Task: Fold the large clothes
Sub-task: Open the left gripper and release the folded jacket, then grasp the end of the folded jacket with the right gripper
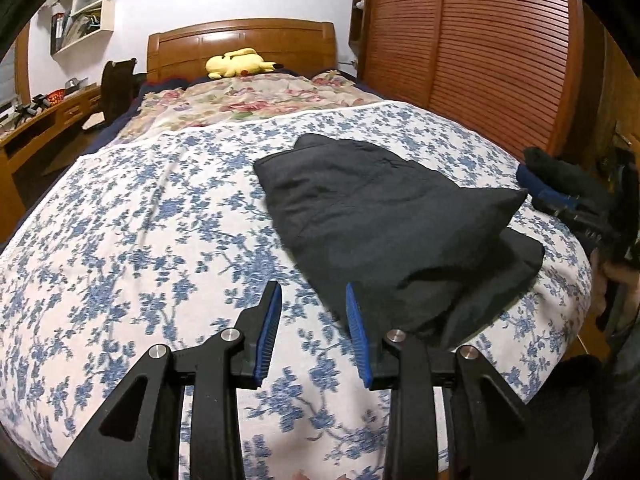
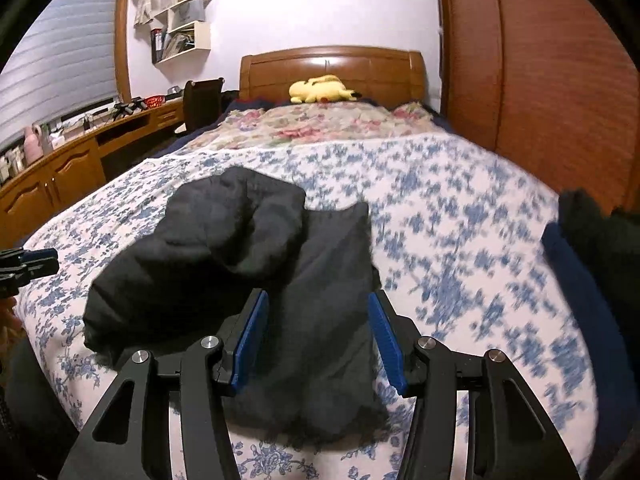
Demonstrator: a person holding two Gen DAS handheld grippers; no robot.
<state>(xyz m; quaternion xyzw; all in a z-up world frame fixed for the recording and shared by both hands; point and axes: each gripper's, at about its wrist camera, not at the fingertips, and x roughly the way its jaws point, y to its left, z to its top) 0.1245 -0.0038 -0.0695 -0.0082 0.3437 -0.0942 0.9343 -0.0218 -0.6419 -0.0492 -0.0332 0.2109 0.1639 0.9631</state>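
Black garment (image 1: 384,224) bunched near bed's (image 1: 140,216) right edge. Left tool (image 1: 312,300) apart, empty. Right tool (image 2: 318,308) apart, fabric between pads, maybe unpinched.

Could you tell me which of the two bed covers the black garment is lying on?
The blue-flowered cover, nearer the grippers; the pink-flowered cover lies by the headboard.

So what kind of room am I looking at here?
A bedroom, most likely in a home: a bed with a wooden headboard, a louvred wooden wardrobe beside it, and a desk under the window.
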